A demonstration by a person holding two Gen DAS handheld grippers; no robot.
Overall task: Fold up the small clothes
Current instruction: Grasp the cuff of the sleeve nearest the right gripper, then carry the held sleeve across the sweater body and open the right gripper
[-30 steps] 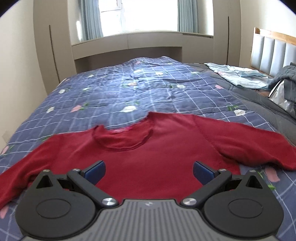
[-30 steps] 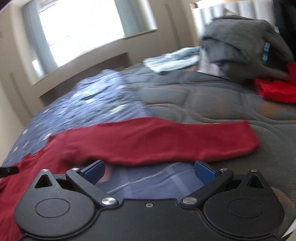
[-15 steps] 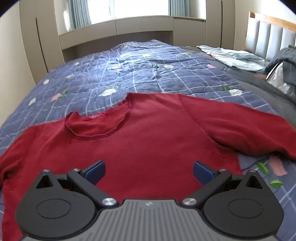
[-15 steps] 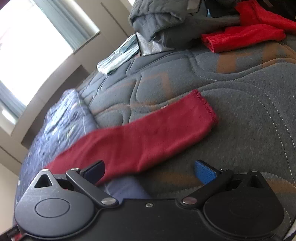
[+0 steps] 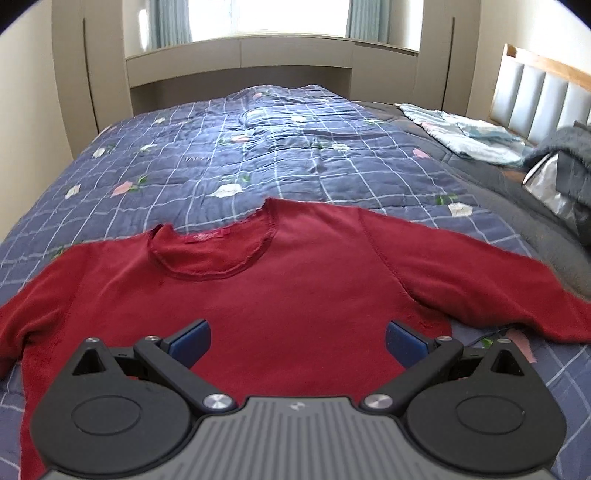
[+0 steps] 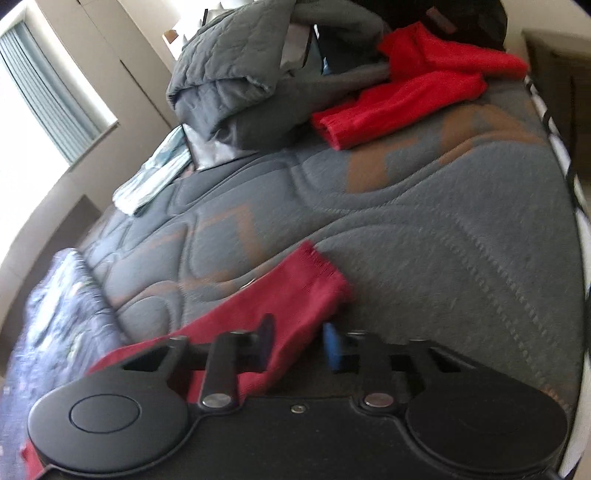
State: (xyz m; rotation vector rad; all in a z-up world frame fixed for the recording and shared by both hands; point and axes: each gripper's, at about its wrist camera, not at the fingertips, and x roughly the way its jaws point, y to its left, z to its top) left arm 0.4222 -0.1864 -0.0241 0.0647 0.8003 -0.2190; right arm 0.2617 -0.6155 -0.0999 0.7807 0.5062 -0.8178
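Dark red long-sleeved sweater (image 5: 295, 295) lies flat, front up, on a blue checked floral quilt (image 5: 258, 155) covering the bed, neckline at about 11 o'clock in the left wrist view, body running toward 6 o'clock under the camera. Left gripper (image 5: 297, 341) hovers over the sweater's lower body, jaws spread wide, blue pads (image 5: 190, 341) apart with only flat cloth below them, nothing pinched. One sleeve stretches out toward 3 o'clock, onto the grey quilted mattress (image 6: 443, 240). In the right wrist view the right gripper (image 6: 299, 349) sits at that sleeve (image 6: 280, 306) near its cuff, view rolled sideways; jaws are closing, sleeve cloth between the two pads, gap narrow; cannot tell for sure whether both pads already press the fabric, frame blurred. Cuff end points to about 1 o'clock from the right gripper. Farther off at 12 to 1 o'clock, a brighter red garment (image 6: 402, 99) lies bunched on the mattress, touching a heap of grey quilted bedding (image 6: 236, 66). A pale blue folded cloth (image 6: 151, 181) sits at 10 o'clock by the heap. Window with curtains (image 5: 269, 14) at 12 o'clock in the left view, padded headboard (image 5: 535, 96) at 2 o'clock.
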